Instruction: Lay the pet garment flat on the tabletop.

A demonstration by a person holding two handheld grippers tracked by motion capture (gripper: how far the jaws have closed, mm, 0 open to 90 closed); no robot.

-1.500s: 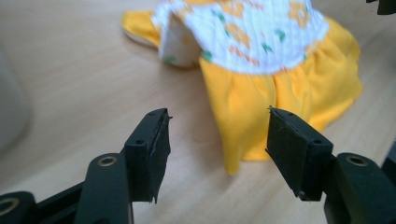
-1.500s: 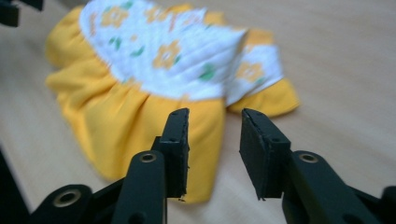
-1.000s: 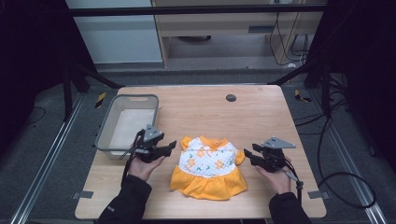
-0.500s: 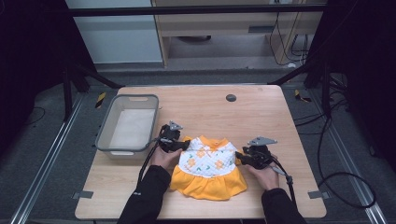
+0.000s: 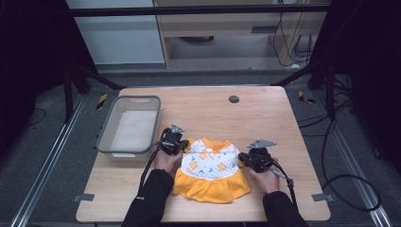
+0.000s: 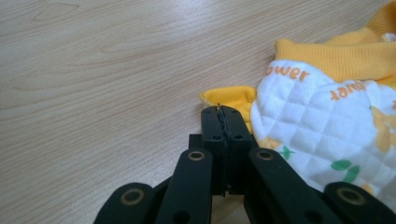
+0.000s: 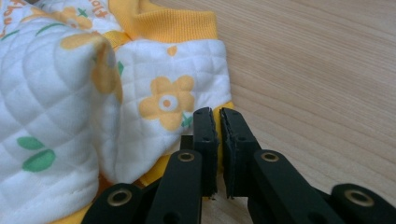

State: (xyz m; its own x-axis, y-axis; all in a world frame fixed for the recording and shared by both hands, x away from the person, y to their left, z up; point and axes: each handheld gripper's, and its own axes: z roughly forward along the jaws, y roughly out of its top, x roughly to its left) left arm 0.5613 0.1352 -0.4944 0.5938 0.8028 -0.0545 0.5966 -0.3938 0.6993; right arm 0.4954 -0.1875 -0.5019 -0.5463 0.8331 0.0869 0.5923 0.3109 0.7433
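On the wooden desk, beside a grey bin, a yellow-and-white dress lies flat; left hand-held gripper and right hand-held gripper, jaws just closed, pinch its yellow side edges.

We see a wooden table from above, with a small dress lying flat on its near half, close to the middle. The skirt end faces the near edge and the collar points toward the far edge. To the left of the dress, and a little farther back, a plastic bin sits on the table near its left edge. The left gripper rests at the dress's left sleeve, between dress and bin. The right gripper rests at the dress's right sleeve. Far behind the dress, near the table's far edge, lies a small round cap.
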